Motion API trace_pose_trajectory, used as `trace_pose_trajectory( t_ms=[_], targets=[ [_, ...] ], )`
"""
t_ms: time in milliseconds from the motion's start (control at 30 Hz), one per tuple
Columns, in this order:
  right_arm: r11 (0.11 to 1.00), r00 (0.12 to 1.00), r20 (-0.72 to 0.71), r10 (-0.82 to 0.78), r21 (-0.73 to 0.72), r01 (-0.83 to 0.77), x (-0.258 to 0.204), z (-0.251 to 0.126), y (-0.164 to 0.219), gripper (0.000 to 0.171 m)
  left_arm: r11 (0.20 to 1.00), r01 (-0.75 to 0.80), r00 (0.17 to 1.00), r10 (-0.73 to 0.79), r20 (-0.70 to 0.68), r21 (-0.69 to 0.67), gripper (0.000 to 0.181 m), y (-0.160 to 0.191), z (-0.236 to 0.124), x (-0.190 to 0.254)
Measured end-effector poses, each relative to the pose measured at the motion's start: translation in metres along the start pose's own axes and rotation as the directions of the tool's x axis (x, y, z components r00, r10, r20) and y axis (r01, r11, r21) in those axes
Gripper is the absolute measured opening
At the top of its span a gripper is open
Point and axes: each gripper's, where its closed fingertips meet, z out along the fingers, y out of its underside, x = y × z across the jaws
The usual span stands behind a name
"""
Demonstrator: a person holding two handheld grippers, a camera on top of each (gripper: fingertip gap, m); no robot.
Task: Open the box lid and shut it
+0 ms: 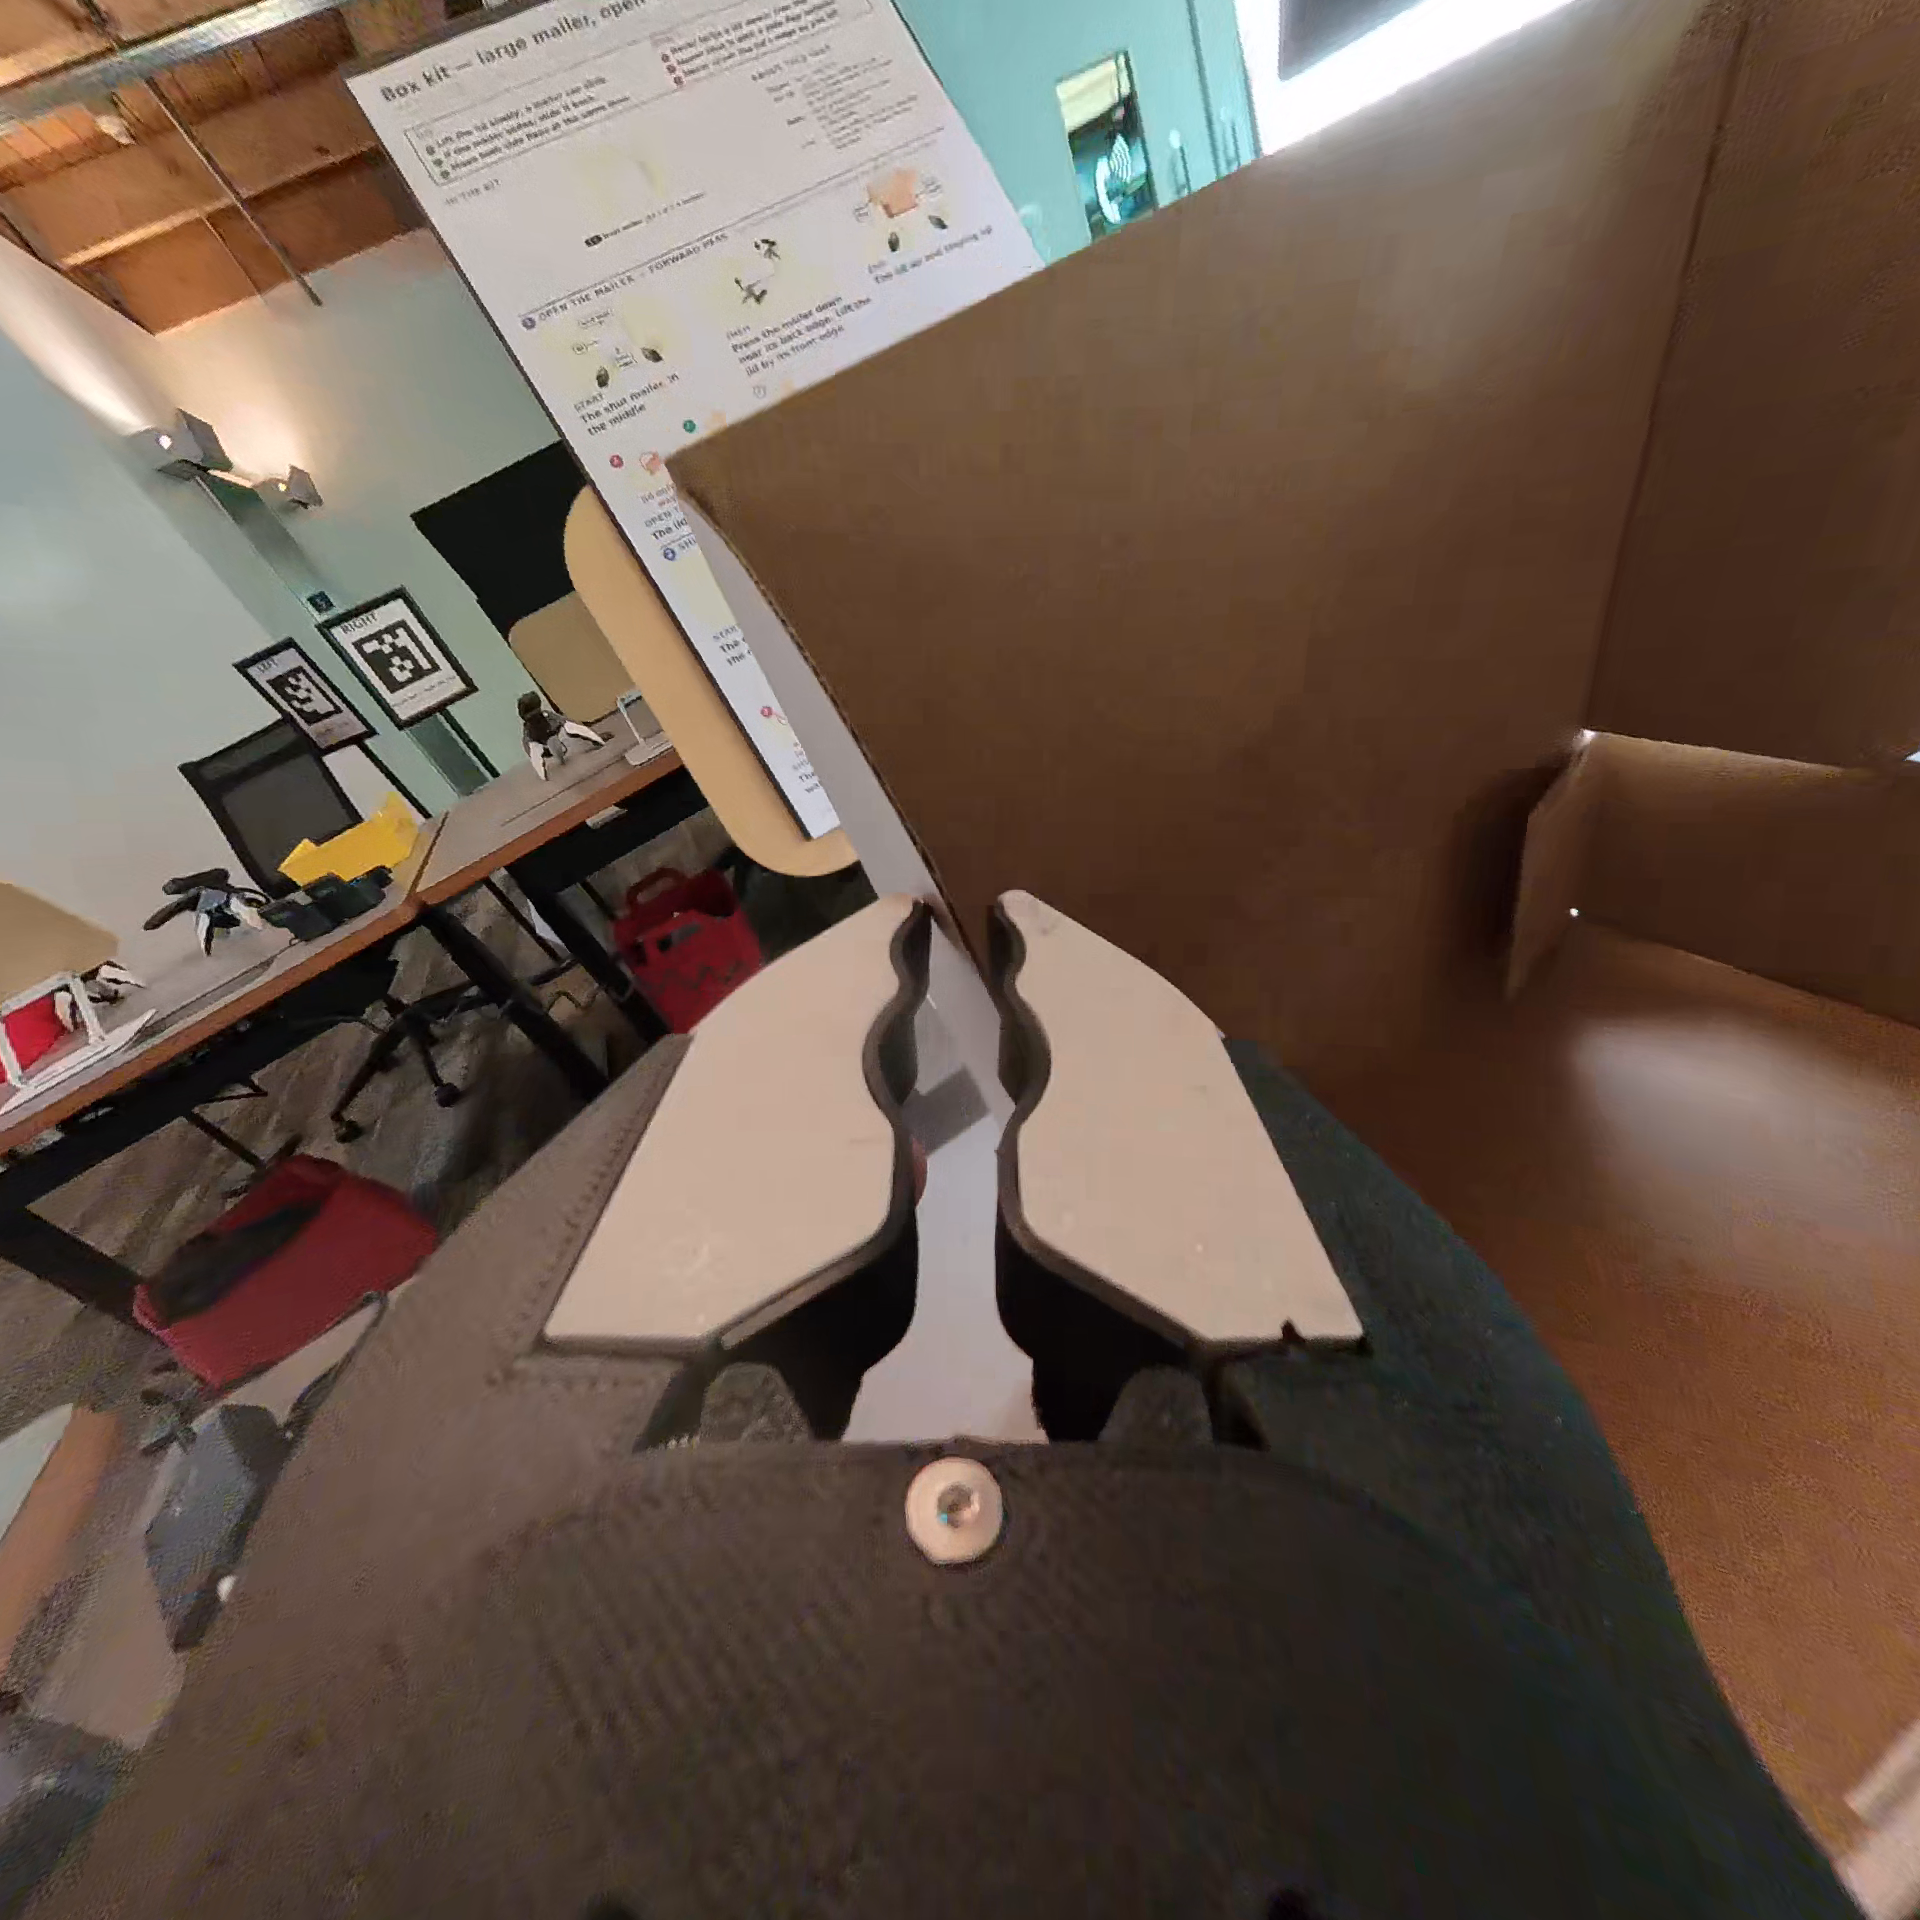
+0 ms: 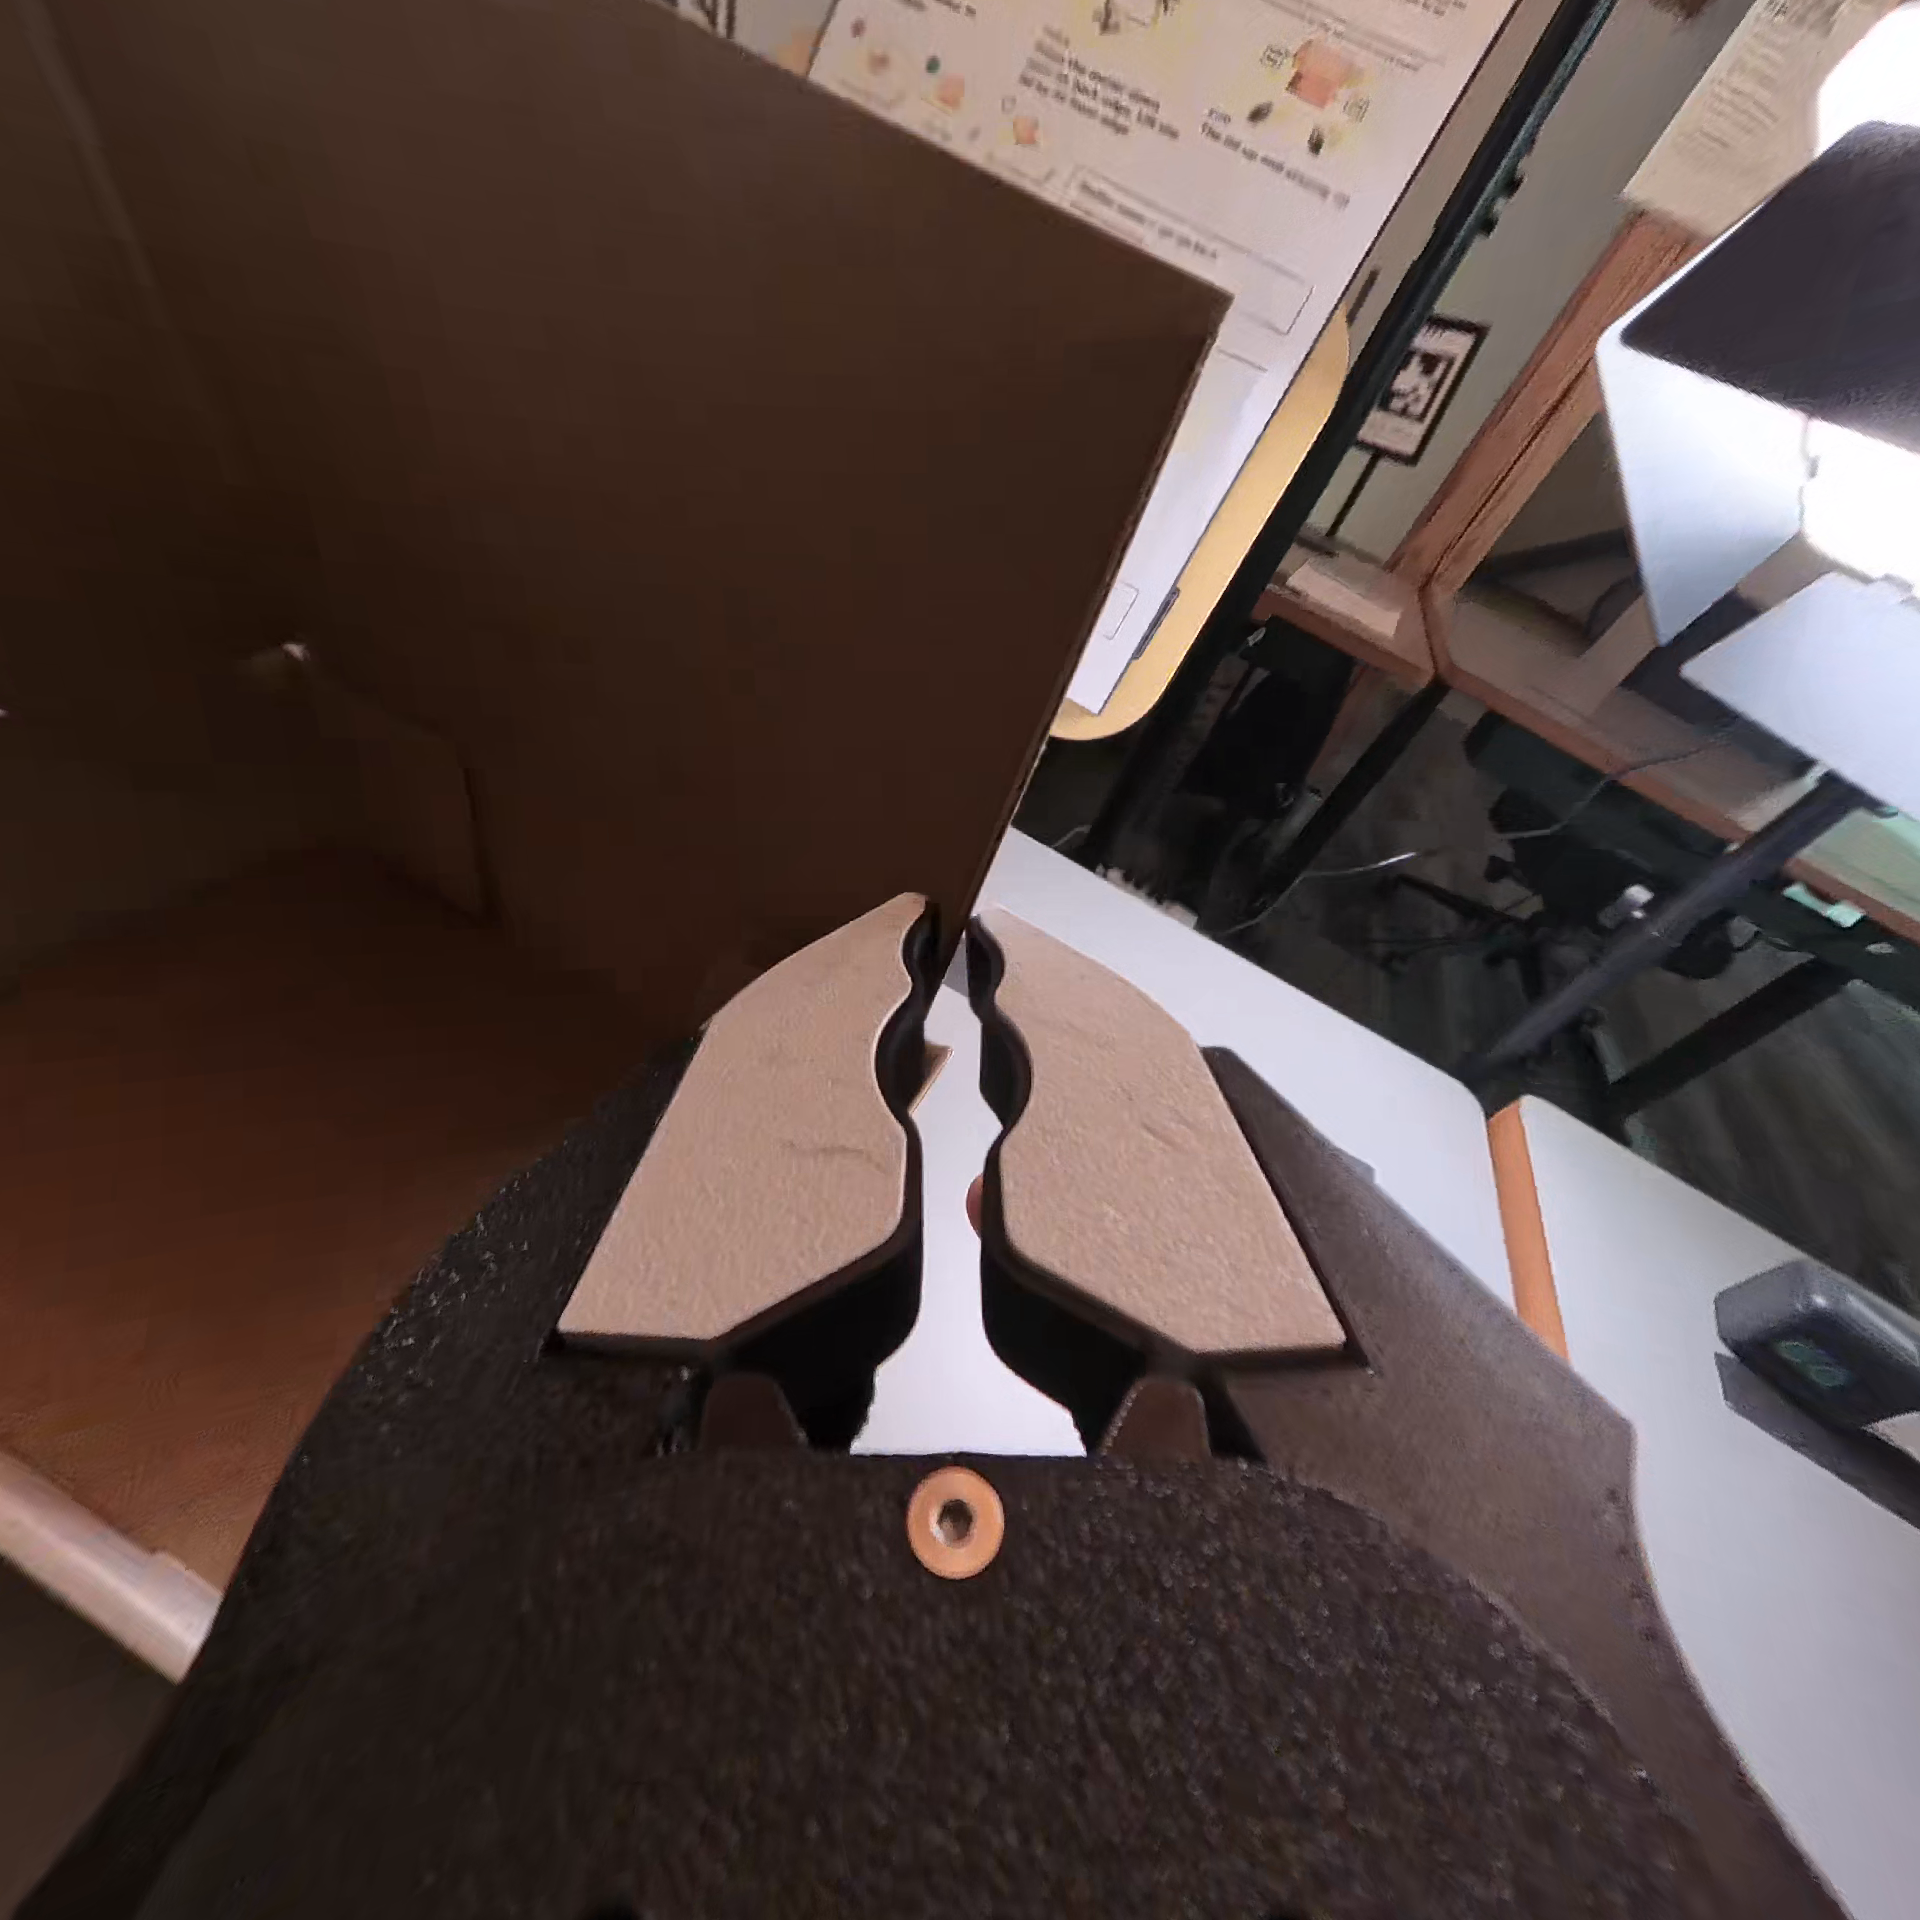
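Observation:
A brown cardboard mailer box stands open, its lid [image 1: 1247, 623] raised steeply above the base [image 1: 1662, 1247]. In the left wrist view my left gripper [image 1: 956, 920] is shut on the lid's left edge, and the thin board runs down between the fingers. In the right wrist view the lid [image 2: 623, 468] rises to the left, with the box base [image 2: 208, 1143] below it. My right gripper [image 2: 951, 935] is shut on the lid's right lower edge, with the board's corner between the fingertips. A folded inner tab [image 1: 1714, 852] shows at the back wall.
A white instruction poster [image 1: 675, 208] stands behind the box. The box rests on a white table [image 2: 1299, 1143], with a dark device [image 2: 1818, 1361] at its right edge. Other desks [image 1: 312, 935], a chair and red bags [image 1: 281, 1268] lie beyond on the left.

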Motion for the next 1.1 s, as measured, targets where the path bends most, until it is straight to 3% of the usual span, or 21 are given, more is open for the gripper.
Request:
trace_pose_trajectory(
  t_ms=[233,333,467,567,800,1100],
  targets=[
    [0.99,0.993,0.07,0.099,-0.108,-0.091,0.032,0.03,-0.013,0.004,0.992,0.102,0.993,-0.106,-0.047,-0.079,0.009,0.001,0.025,-0.034],
    [0.992,0.994,0.058,0.095,-0.094,-0.089,0.033,0.031,-0.01,0.006,0.992,0.117,0.99,-0.121,-0.07,-0.057,0.019,0.004,0.021,-0.032],
    [0.992,0.989,0.08,0.128,-0.026,-0.126,0.026,0.019,-0.014,0.027,0.985,0.172,0.981,-0.171,-0.094,0.002,0.034,0.002,0.004,-0.026],
    [0.989,0.988,0.074,0.138,0.05,-0.142,0.022,-0.001,-0.02,0.047,0.975,0.215,0.972,-0.209,-0.105,0.056,0.042,0.0,-0.02,-0.024],
    [0.95,0.983,-0.036,0.181,0.266,-0.165,0.014,-0.078,-0.011,0.057,0.931,0.314,0.949,-0.303,-0.089,0.184,0.046,0.015,-0.092,-0.009],
    [0.937,0.943,-0.114,0.311,0.199,-0.285,-0.055,-0.134,0.058,0.063,0.917,0.365,0.931,-0.362,-0.046,0.159,0.046,0.042,-0.143,0.063]
  ],
)
